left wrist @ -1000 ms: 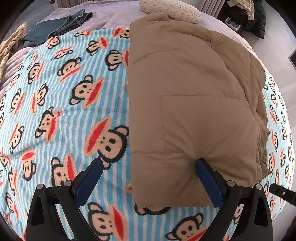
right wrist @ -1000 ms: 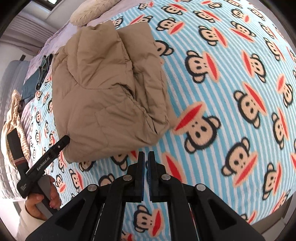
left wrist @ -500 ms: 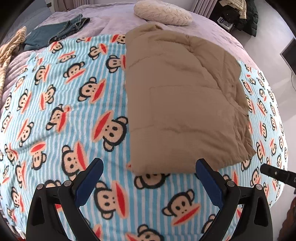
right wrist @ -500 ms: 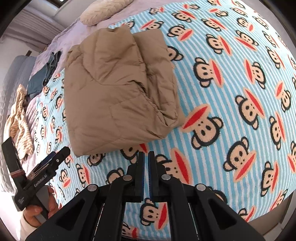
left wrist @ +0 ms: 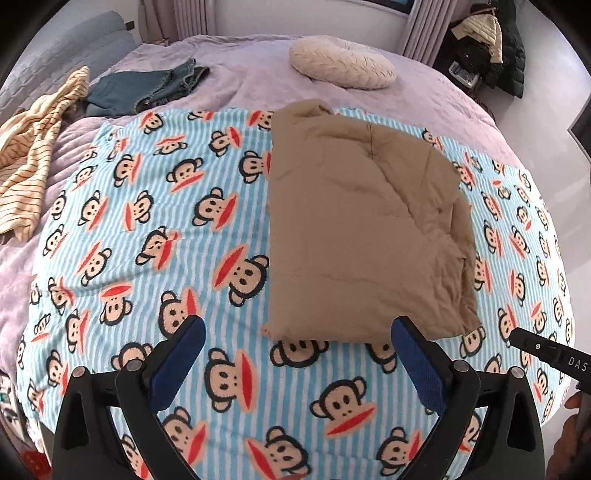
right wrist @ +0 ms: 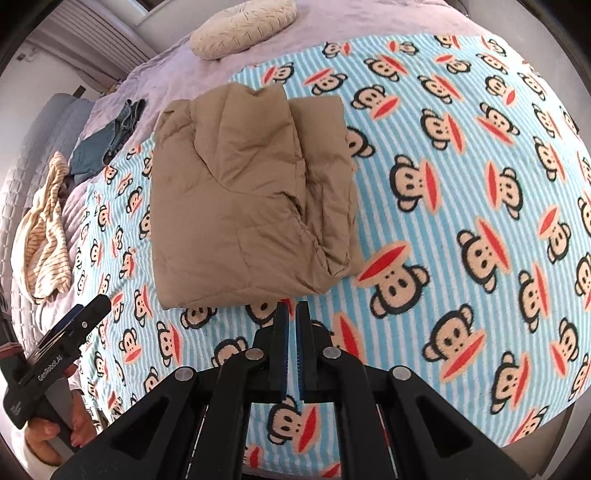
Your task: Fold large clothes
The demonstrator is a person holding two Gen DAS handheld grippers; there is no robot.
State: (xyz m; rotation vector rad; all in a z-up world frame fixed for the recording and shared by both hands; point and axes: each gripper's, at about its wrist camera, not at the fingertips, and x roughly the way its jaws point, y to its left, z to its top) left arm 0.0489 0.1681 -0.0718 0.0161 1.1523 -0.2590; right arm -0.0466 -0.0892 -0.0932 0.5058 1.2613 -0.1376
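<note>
Beyond both tongs (left wrist: 295,365), folded tan garment (left wrist: 365,236), untouched

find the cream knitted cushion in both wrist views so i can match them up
Left wrist: the cream cushion lies at top centre-right, on the lilac bedspread beyond the folded tan garment.
Right wrist: the cushion lies at top, left of centre, again beyond the garment.
Shared landmark: the monkey-print blanket under the garment in both views.
</note>
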